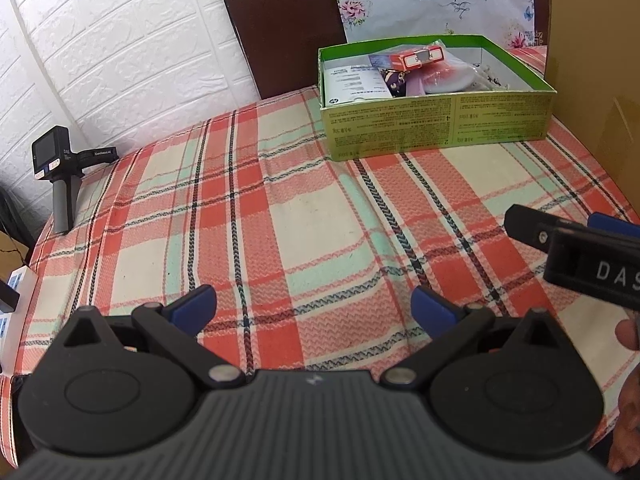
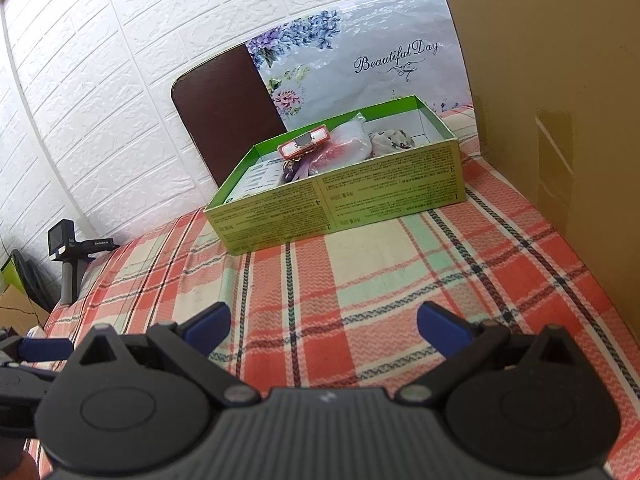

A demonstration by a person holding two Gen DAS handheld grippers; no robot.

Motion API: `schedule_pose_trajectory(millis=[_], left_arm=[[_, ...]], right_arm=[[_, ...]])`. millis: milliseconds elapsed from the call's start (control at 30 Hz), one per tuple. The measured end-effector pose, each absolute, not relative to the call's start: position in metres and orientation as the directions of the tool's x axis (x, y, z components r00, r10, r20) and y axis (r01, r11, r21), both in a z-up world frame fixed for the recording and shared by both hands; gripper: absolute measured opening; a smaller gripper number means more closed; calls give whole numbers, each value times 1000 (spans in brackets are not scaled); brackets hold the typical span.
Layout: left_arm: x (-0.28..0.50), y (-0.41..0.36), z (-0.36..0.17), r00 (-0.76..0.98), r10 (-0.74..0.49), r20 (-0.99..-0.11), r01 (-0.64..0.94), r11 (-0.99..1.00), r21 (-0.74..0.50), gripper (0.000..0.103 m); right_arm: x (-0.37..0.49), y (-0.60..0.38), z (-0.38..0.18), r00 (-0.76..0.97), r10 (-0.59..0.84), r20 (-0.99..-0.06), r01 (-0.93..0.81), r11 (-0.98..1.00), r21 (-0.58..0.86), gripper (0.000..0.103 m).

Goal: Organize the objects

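Observation:
A green cardboard box point(image 1: 436, 124) point(image 2: 340, 208) stands at the far side of the plaid tablecloth point(image 1: 280, 216) point(image 2: 380, 280). Inside it lie a red small box point(image 1: 416, 58) point(image 2: 304, 145), a white paper sheet point(image 1: 352, 84), a purple pouch point(image 1: 394, 80) point(image 2: 294, 170), a pink-white bag point(image 1: 448, 76) point(image 2: 348, 144) and a floral cloth point(image 2: 390, 140). My left gripper point(image 1: 313, 310) is open and empty, low over the near cloth. My right gripper point(image 2: 323, 326) is open and empty too; it shows at the right edge of the left wrist view point(image 1: 592, 256).
A black handheld camera on a grip point(image 1: 60, 172) point(image 2: 70, 256) stands at the table's left edge. A brown chair back point(image 1: 280, 24) point(image 2: 224, 132) and a floral bag point(image 1: 432, 0) are behind the box. A tall cardboard wall point(image 2: 552, 100) lines the right side.

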State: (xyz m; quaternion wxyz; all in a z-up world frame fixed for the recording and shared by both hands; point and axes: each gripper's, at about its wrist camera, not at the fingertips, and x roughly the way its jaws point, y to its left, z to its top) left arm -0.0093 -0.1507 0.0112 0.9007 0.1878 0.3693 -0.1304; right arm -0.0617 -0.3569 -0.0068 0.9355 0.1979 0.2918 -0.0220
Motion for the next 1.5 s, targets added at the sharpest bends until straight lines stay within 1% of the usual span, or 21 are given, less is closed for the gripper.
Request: schedule_pose_trajectory(millis=[1500], left_arm=[[-8,-153,-5,644,-75,-761,382,893,236,103]], right_arm=[[-62,-358,-18,818,84,-569,160,917,365,103]])
